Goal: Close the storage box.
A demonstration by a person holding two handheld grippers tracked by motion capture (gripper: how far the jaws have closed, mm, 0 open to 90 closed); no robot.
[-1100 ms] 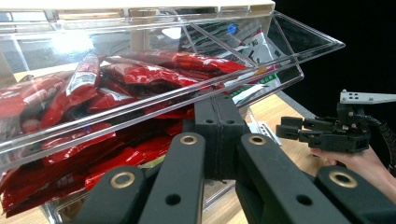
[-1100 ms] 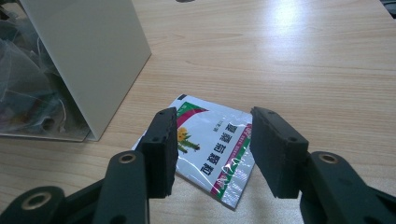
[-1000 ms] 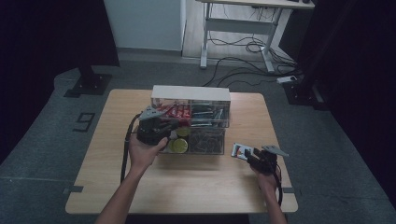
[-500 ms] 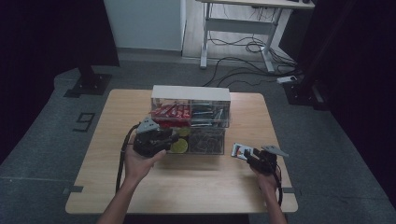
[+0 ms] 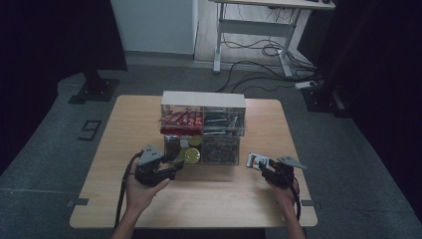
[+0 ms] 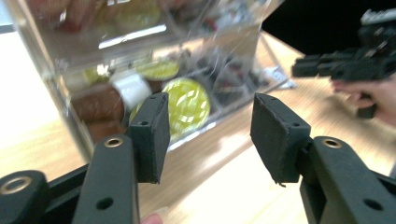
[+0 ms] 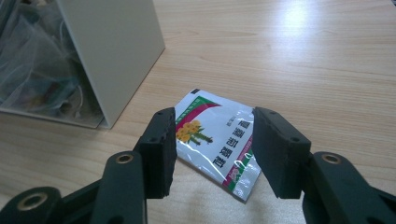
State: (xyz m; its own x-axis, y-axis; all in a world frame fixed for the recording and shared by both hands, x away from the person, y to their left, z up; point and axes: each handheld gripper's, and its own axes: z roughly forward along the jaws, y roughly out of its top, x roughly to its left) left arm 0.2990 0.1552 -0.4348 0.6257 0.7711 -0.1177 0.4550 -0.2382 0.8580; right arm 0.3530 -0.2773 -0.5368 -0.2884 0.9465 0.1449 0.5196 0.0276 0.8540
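Both tongs gape empty: the right tongs (image 7: 212,147) over a sachet (image 7: 217,142) near the worktop's (image 5: 224,199) right edge, the left tongs (image 6: 208,135) facing a blurred clear organiser (image 6: 140,56) holding yellow-lidded pods (image 6: 187,105).

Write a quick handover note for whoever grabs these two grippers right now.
Left gripper: open, empty, at the lower drawer of the clear organizer, facing the yellow-lidded pods.
Right gripper: open, jaws either side of the sachet, not closed on it.
The sachet lies flat on the table, right of the organizer.
Done: nothing held yet.
Left: probably grip the sachet and put it in the organizer; which compartment is unclear.
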